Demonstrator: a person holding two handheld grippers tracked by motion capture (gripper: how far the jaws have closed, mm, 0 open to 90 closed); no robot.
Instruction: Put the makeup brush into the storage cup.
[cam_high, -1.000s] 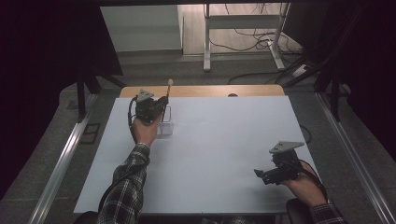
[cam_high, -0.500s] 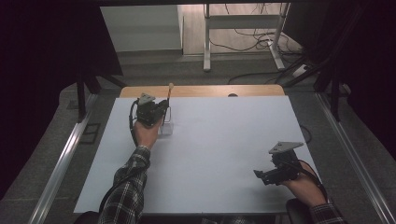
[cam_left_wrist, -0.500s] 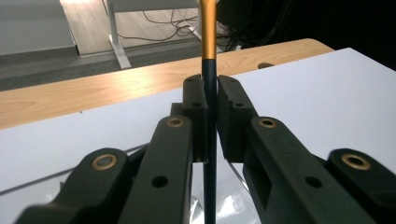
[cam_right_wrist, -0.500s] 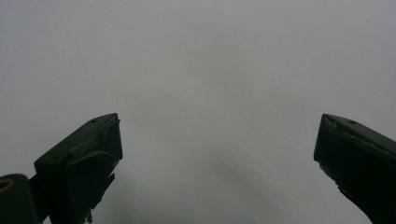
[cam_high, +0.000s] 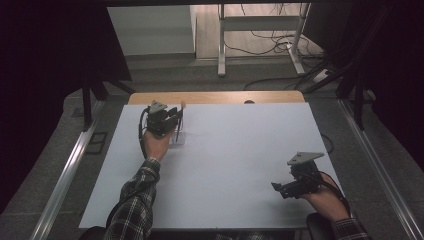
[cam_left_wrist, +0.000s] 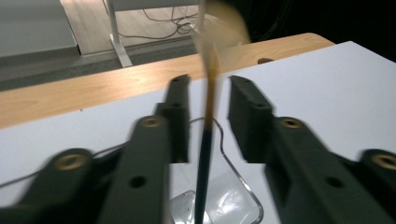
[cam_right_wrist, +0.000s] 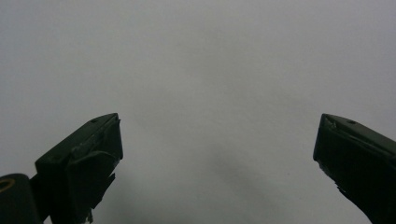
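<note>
A thin brush (cam_left_wrist: 205, 140) with a dark handle and a pale tuft stands nearly upright in a small clear glass holder (cam_left_wrist: 233, 205) on the white table top. My left gripper (cam_left_wrist: 208, 80) has just been opening. Its jaws stand on either side of the brush handle with gaps, not pressing on it. In the high view the left gripper (cam_high: 170, 119) is at the far left of the table, over the holder (cam_high: 177, 138), with the brush (cam_high: 178, 124) beside its jaws. My right gripper (cam_high: 278, 189) rests low at the near right, open and empty, and its jaws (cam_right_wrist: 219, 135) look onto bare white surface.
The white table top (cam_high: 235, 160) ends in a wooden strip (cam_high: 220, 97) at the far edge. Metal rails run along both sides of the table. Beyond the far edge stand a table frame (cam_high: 260, 30) and floor cables.
The left jaws have parted from the brush handle. The brush has dropped lower into the holder. Neither hand has shifted.
</note>
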